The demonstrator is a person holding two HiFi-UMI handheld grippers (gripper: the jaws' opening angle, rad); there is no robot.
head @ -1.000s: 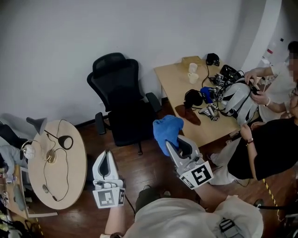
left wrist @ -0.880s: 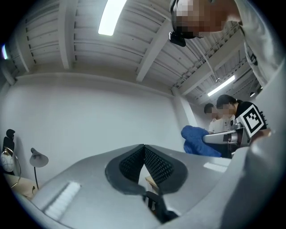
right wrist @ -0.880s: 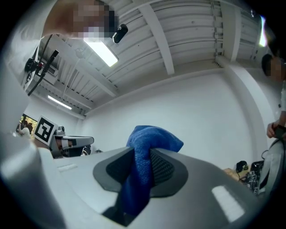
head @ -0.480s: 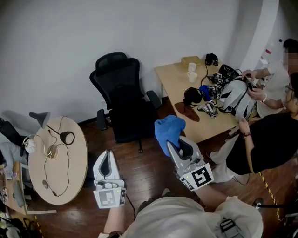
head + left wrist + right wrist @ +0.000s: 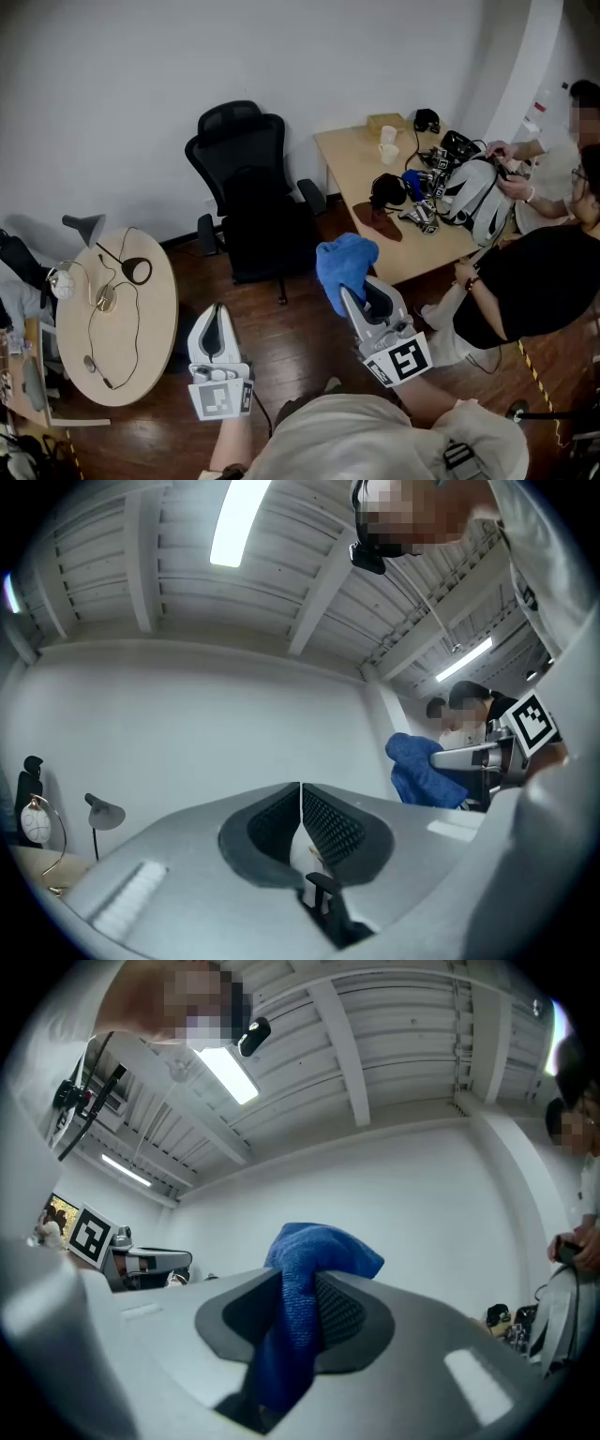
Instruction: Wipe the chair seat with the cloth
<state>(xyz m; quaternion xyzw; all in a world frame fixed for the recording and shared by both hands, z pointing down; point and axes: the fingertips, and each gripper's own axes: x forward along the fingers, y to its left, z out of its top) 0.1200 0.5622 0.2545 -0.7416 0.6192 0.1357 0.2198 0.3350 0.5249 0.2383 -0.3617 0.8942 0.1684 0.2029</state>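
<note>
A black office chair point(image 5: 248, 202) stands against the white wall, its dark seat point(image 5: 267, 244) facing me. My right gripper point(image 5: 349, 292) is shut on a blue cloth point(image 5: 343, 266), held up in the air to the right of the chair and short of the seat. In the right gripper view the blue cloth point(image 5: 305, 1321) bulges between the pads. My left gripper point(image 5: 214, 323) hangs lower left of the chair, shut and empty; its pads point(image 5: 323, 822) meet in the left gripper view.
A round wooden table point(image 5: 117, 323) with a lamp and cables stands at the left. A square wooden table point(image 5: 370, 178) with cups, headphones and gear stands right of the chair. Two people point(image 5: 520, 281) sit at the far right. The floor point(image 5: 291, 333) is dark wood.
The whole view has shifted slightly; the right gripper with the cloth has drifted a little to the right and down. The left gripper has barely moved.
</note>
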